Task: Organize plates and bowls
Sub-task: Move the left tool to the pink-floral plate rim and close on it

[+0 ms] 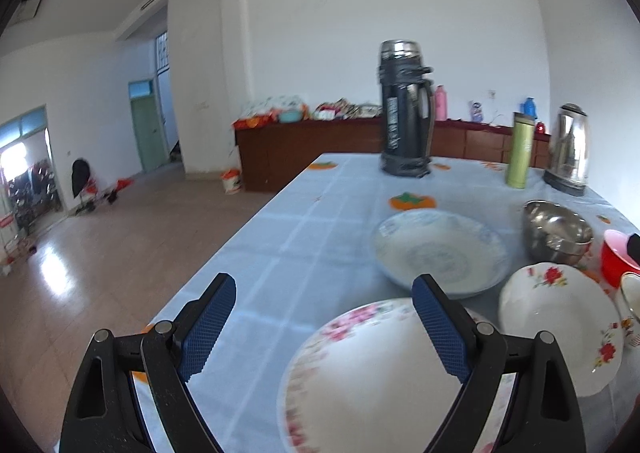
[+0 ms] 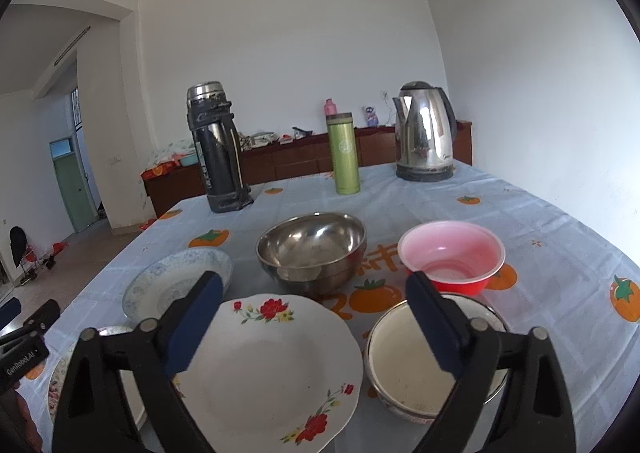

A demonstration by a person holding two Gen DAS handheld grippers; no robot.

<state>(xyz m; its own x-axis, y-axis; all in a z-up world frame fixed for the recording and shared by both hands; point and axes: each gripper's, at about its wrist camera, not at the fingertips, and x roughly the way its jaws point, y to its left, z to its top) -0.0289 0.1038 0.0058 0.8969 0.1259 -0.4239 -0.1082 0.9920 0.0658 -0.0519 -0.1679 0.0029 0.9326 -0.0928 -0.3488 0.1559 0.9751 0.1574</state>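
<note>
You worked in a white-walled room at a table (image 2: 540, 221) covered in a pale blue cloth printed with orange fruit. In the right wrist view, at lower left, the left gripper (image 1: 324, 289) stood with its jaws apart over the cloth and the pink-flowered plate (image 1: 380, 381), nothing between them. Just above sat the blue-patterned plate (image 2: 160, 281), empty. At lower centre lay the red-flowered plate (image 2: 272, 365), also empty, and your right gripper (image 2: 314, 285) hovered over it with its jaws well apart, gripping nothing. Behind it, at frame centre, the steel bowl (image 2: 312, 249) stood empty. To its right, the red bowl (image 2: 452, 253) with its pink inside held nothing, and in front of it, at lower right, the white enamel bowl (image 2: 404, 365) was empty too, partly behind your right finger. Across the upper middle, left to right, stood a dark thermos (image 2: 218, 149), a green flask (image 2: 344, 153) and a steel kettle (image 2: 424, 133), all closed.
</note>
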